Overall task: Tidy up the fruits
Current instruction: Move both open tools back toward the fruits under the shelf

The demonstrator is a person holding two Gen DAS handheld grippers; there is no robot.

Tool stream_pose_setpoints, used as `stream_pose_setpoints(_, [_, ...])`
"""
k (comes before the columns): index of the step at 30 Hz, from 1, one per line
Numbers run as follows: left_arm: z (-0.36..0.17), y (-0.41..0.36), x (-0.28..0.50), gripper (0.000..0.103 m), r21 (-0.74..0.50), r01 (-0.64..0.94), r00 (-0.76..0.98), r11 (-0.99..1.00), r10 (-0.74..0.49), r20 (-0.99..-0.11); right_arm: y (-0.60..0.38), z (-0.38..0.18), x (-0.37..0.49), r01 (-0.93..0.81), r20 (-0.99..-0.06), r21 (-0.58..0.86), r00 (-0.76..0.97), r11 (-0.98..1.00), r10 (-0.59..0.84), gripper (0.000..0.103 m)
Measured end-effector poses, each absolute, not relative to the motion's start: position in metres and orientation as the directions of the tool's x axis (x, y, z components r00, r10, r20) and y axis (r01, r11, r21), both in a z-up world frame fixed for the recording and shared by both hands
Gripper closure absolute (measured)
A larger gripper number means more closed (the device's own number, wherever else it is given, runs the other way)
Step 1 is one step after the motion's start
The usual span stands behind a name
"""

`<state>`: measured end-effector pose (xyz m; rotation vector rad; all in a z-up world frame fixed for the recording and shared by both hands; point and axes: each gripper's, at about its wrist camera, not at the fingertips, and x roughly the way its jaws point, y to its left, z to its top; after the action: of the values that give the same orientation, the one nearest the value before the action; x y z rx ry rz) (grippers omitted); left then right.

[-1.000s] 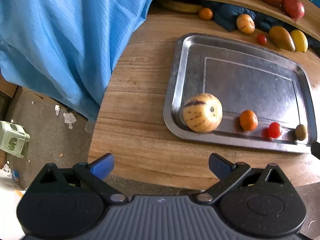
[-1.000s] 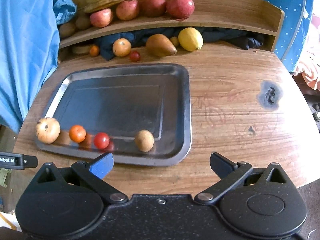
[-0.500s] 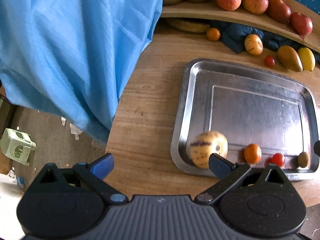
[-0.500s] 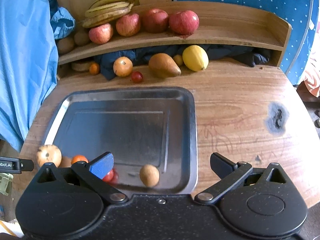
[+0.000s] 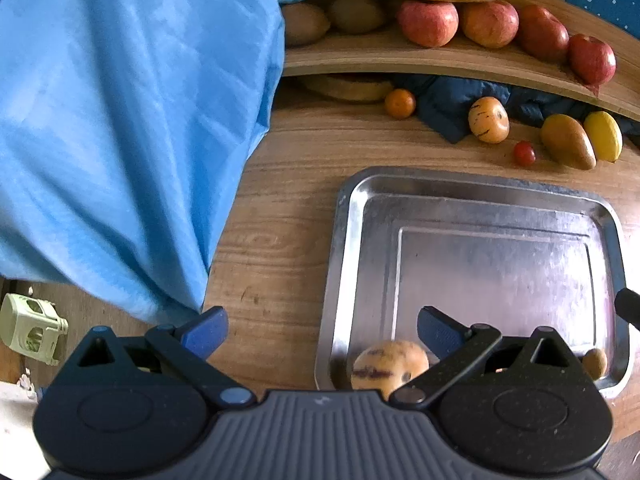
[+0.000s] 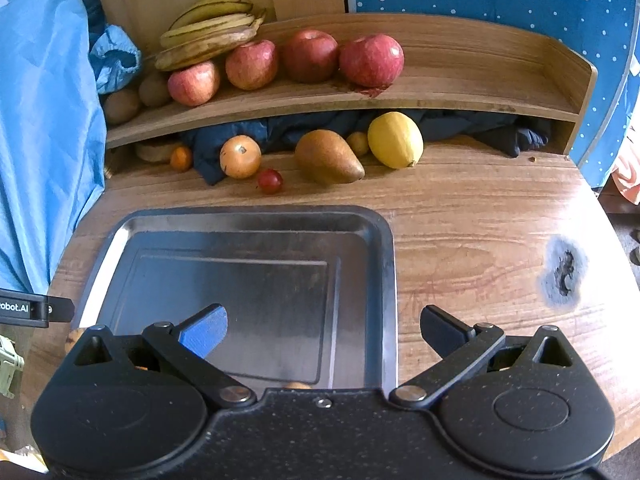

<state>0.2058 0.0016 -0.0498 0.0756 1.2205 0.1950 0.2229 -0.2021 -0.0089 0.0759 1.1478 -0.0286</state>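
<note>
currently both tools have drawn back and risen over the last second: the left gripper (image 5: 322, 326) and the right gripper (image 6: 323, 326) each stand with jaws spread wide and nothing between them. nearest, along the tray's near edge, the striped melon (image 5: 390, 366) now sits partly hidden under the left tool, and the small brown fruit (image 5: 595, 362) lies in the tray's near right corner; the orange and red fruits seen there a second ago are now covered by the tool body. beyond them the steel tray (image 6: 248, 216) floor is bare. further out on the wooden table (image 6: 472, 216) a second striped melon (image 6: 240, 157), a cherry tomato (image 6: 270, 181), a small orange (image 6: 181, 158), a pear (image 6: 328, 157) and a lemon (image 6: 396, 139) lie unsorted. furthest, apples (image 6: 310, 56) and bananas (image 6: 208, 30) occupy the shelf. judgement: a placement appears complete, and the retreat suggests the next pick lies among the table fruit.
</note>
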Motion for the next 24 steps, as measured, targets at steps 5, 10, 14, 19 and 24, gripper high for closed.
stream_pose_setpoints(5, [-0.055, -0.001, 0.219, 0.001, 0.170, -0.084, 0.333, 0.982, 0.189, -0.924, -0.203, -0.006, 0.229, 0.066, -0.892, 0.074, 0.450, 0.995, 0.037, 0.001])
stream_pose_setpoints(10, [-0.063, -0.005, 0.230, 0.001, 0.172, -0.056, 0.338, 0.984, 0.181, -0.923, -0.200, -0.007, 0.233, 0.051, -0.883, 0.095, 0.466, 0.994, 0.060, 0.001])
stream_pose_setpoints(14, [-0.068, -0.008, 0.237, 0.001, 0.173, -0.039, 0.337, 0.984, 0.176, -0.925, -0.198, -0.011, 0.237, 0.049, -0.883, 0.107, 0.464, 0.993, 0.073, 0.001])
stream_pose_setpoints(19, [-0.073, -0.010, 0.247, 0.001, 0.174, -0.028, 0.328, 0.984, 0.173, -0.929, -0.193, -0.017, 0.245, 0.039, -0.887, 0.114, 0.454, 0.993, 0.084, 0.001])
stream_pose_setpoints(24, [-0.081, -0.008, 0.261, 0.001, 0.175, -0.022, 0.314, 0.984, 0.173, -0.933, -0.183, -0.023, 0.253, 0.013, -0.891, 0.122, 0.442, 0.992, 0.104, 0.001])
